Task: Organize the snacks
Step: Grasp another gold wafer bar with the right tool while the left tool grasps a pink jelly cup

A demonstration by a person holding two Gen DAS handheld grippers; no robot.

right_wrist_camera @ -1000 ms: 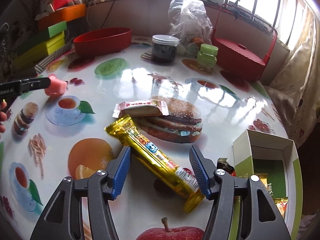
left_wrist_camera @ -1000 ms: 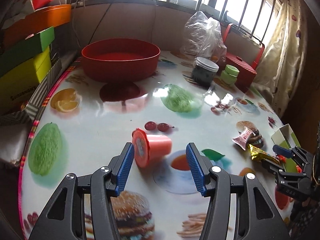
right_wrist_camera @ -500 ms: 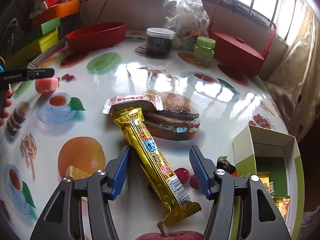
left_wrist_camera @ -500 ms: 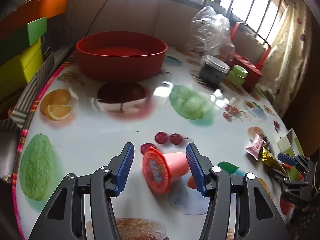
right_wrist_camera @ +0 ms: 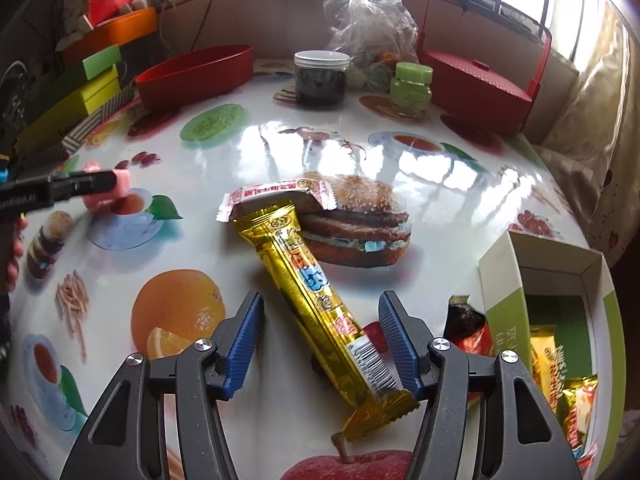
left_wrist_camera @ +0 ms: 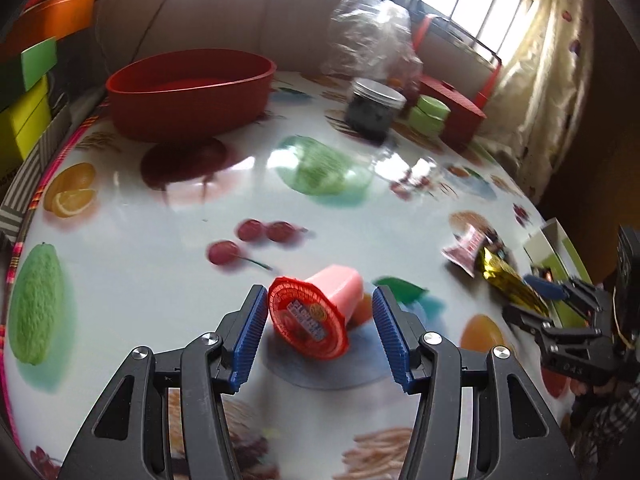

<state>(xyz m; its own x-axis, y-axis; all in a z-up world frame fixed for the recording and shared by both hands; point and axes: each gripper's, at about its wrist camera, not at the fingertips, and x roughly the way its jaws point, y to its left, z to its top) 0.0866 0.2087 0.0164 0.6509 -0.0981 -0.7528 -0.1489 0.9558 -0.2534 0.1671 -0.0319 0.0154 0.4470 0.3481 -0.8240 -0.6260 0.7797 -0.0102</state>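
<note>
Open table (left_wrist_camera: 160, 280) beyond pink cup (left_wrist_camera: 316, 312)

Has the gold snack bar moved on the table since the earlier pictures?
Yes. The gold snack bar turned: its far end now lies against the printed burger and the pink wrapper, nearer to both than a second ago.

The left hand-held gripper (left_wrist_camera: 318, 338) has closed in on the pink jelly cup (left_wrist_camera: 316, 312), which a second ago lay just ahead of its tips and now sits between the open jaws, red lid toward six o'clock, possibly brushing the left pad. The gold snack bar (right_wrist_camera: 320, 308) between the right hand-held gripper (right_wrist_camera: 320, 344) jaws now points nearer twelve o'clock.
</note>
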